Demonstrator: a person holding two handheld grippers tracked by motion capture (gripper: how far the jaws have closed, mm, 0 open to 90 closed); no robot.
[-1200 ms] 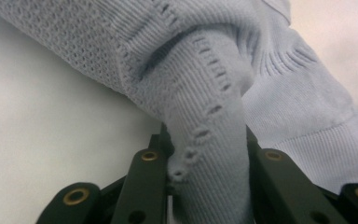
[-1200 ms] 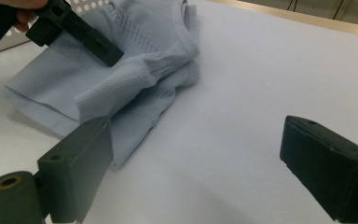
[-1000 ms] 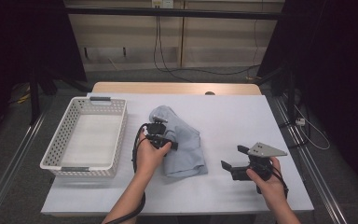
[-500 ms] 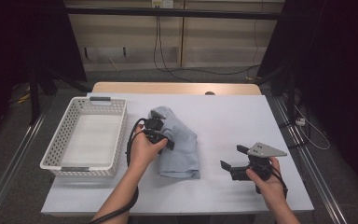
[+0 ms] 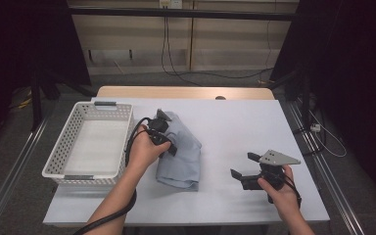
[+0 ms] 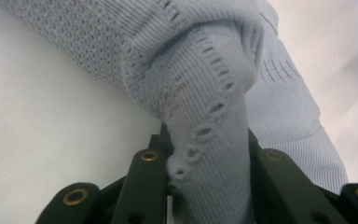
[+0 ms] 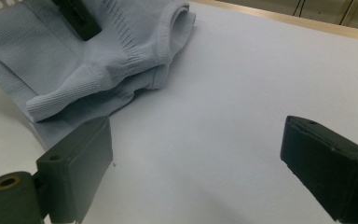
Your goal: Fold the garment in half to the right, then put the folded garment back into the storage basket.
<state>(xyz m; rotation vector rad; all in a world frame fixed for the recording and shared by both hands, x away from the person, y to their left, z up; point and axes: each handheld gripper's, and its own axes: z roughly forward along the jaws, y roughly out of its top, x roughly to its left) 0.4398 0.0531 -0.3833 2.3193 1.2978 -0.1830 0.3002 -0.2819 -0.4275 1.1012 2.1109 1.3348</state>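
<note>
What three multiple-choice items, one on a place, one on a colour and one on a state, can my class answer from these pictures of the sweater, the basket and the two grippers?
1. Where does the white basket stand?
A. left of the sweater
B. right of the sweater
C. on top of the sweater

2. What colour is the knitted sweater?
A. red
B. light blue
C. black

3. How does the right gripper stand?
A. shut on the sweater
B. shut on the basket
C. open, with nothing between its jaws

Answers:
1. A: in the high view the basket stands at the table's left, beside the sweater.
2. B: the knit shows pale blue in every view.
3. C: the right gripper view shows its jaws wide apart over bare table, while the left gripper pinches the knit.
</note>
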